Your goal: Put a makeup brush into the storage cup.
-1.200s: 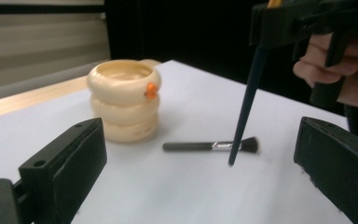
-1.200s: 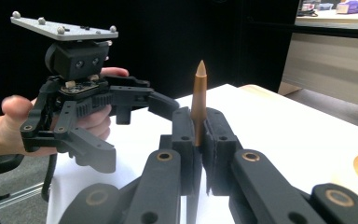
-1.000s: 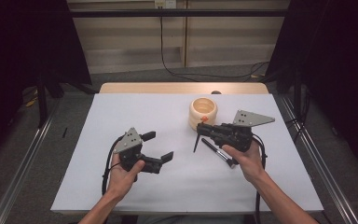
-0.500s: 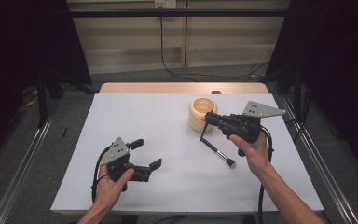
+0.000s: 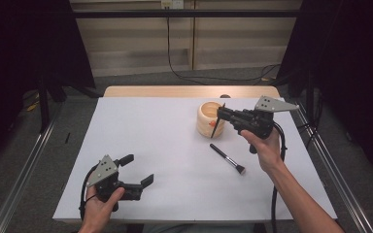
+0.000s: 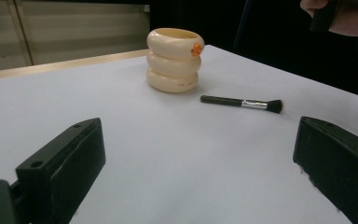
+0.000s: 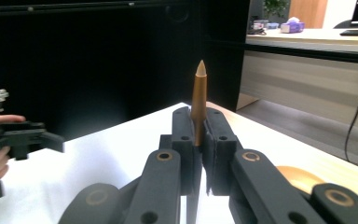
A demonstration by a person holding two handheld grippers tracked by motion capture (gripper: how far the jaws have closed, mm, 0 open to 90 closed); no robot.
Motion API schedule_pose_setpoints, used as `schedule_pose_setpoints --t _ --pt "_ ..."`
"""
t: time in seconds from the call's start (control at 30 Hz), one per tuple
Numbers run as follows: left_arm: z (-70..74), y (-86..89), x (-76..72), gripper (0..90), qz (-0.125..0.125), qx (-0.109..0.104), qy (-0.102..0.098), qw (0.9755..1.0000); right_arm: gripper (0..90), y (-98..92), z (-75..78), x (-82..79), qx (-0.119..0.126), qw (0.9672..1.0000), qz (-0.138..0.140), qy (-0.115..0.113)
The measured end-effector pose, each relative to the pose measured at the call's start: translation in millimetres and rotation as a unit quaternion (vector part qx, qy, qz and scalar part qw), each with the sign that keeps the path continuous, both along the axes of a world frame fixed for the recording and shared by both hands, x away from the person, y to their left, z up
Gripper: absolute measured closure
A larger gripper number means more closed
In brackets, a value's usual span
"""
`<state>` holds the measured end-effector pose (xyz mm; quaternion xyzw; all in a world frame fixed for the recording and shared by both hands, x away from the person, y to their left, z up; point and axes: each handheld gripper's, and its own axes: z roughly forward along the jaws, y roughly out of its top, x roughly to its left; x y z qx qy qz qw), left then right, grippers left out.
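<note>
High view, nearest first: the left gripper (image 5: 137, 171) hung low over the near-left part of the white-covered table (image 5: 150, 141), its jaws spread wide with nothing between them. Further in, a black-handled makeup brush with a silver ferrule (image 5: 227, 158) lay flat on the table, just in front of the cream, ring-stacked ceramic holder (image 5: 210, 119). Beyond that, the right gripper (image 5: 220, 115) was clamped tight on a slim brown pencil-like stick with a pointed tip (image 7: 199, 100), held beside the holder's rim, its lower end angled down along the holder's near side.

The step in hand looked like loading the holder: the stick was carried to the holder but not yet lowered in. Next, the stick would probably need centring over the opening, then a straight descent before the jaws let go.

What lay inside the holder could not be told; the left gripper view showed an orange spot (image 6: 196, 49) at its rim.
</note>
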<state>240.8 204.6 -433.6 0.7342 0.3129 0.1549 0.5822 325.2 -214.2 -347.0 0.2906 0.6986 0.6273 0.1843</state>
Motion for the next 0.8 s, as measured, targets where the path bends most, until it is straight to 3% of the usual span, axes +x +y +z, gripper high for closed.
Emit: schedule_pose_setpoints --t 0.17,0.37,0.43,0.57,0.8 --pt "-5.3 4.2 -3.5 2.3 0.013 -0.001 0.016 0.9998 83.9 -1.6 3.0 9.3 -0.003 0.9999 -0.012 -0.002" --pt "-6.2 4.8 -6.3 2.3 0.005 0.008 0.009 0.9999 83.9 -3.9 5.5 18.3 0.002 0.9997 -0.023 -0.003" --pt "-5.0 6.3 -7.3 2.5 0.016 0.004 0.002 0.9999 84.0 -4.3 7.8 18.9 0.001 0.9997 -0.024 -0.009" --pt "-7.6 7.0 -6.6 2.5 0.017 0.003 0.012 0.9998 84.0 -4.9 12.6 22.6 -0.001 0.9995 -0.03 -0.013" --pt "-6.0 6.2 -7.5 2.5 0.012 0.002 0.01 0.9999 83.8 -4.5 17.6 40.1 -0.009 0.999 -0.042 -0.016"
